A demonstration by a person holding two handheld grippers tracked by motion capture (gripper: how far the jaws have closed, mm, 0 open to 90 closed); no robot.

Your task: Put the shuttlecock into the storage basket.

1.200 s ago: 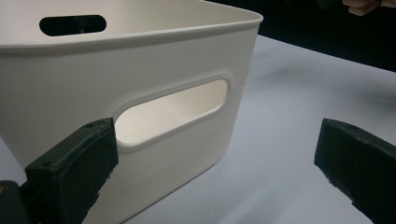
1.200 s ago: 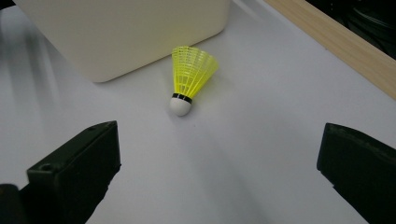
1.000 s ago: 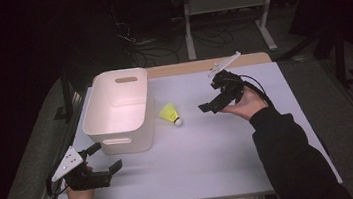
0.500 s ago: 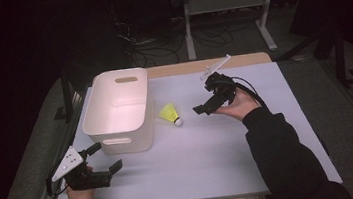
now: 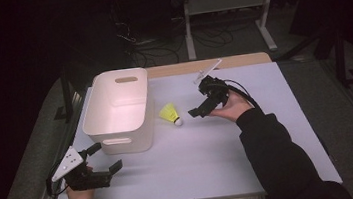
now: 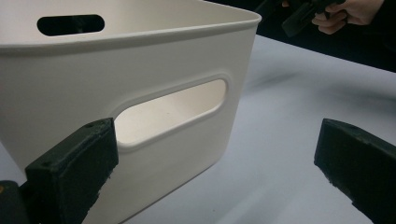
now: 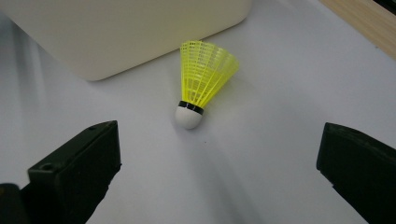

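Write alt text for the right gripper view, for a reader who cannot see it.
A yellow shuttlecock with a white cork tip lies on its side on the white table, centred between the right gripper's two open black fingers. Behind it stands the rounded corner of a white bin.

I see a smooth, matt plastic bin (image 5: 118, 109), a yellow mesh shuttlecock (image 7: 204, 78), probably plastic, and matt table (image 5: 211, 161).

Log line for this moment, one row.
right tool: open, near shuttlecock | left tool: open, facing bin | shuttlecock: on table, beside bin
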